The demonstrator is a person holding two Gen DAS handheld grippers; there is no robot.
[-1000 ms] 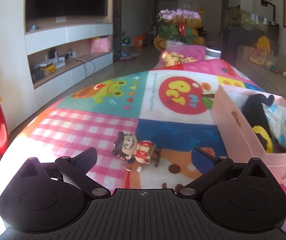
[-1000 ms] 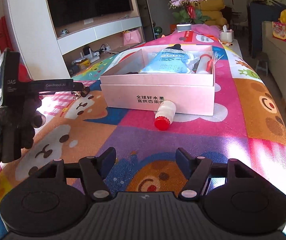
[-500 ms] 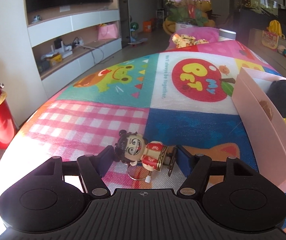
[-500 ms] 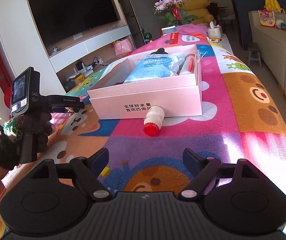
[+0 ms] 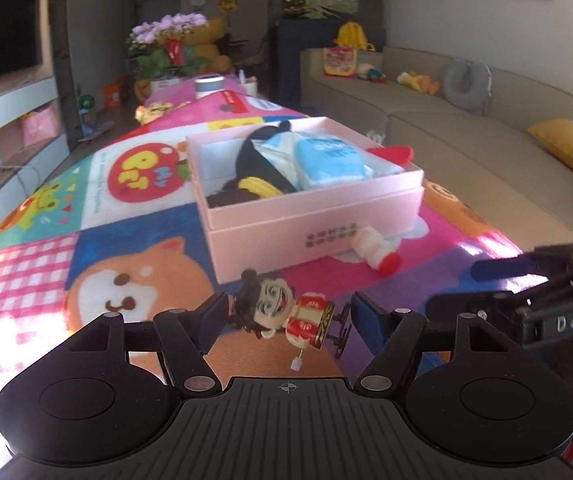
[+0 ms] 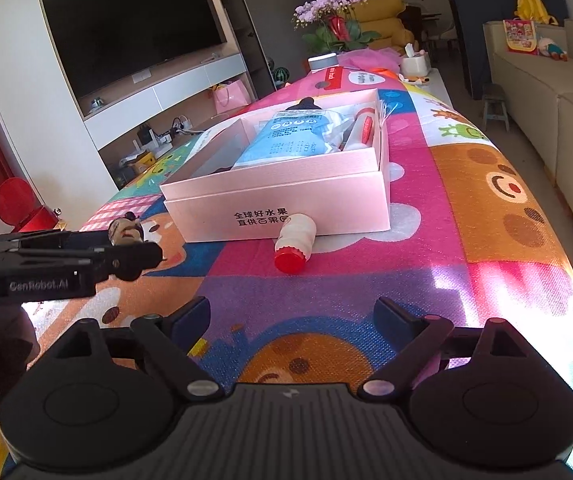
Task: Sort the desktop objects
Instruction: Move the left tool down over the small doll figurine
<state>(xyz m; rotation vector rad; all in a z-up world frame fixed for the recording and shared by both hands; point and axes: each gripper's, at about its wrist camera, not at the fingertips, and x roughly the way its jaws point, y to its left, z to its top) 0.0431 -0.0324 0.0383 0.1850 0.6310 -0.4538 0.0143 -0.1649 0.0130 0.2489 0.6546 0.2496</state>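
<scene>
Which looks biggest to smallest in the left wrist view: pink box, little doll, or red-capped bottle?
1. pink box, by far.
2. little doll, held in the left claw.
3. red-capped bottle.
The doll sits nearer the camera, so its edge over the bottle is unsure.

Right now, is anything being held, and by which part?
The left hand-held gripper, jaws opening slightly, holds the toy figurine between head and wind-up base.

Pink box (image 6: 286, 200), bottle (image 6: 294, 242) on mat (image 6: 486, 240)

Left claw (image 5: 288, 316) jaws easing apart around figurine; right claw (image 6: 291, 320) opening, empty
</scene>
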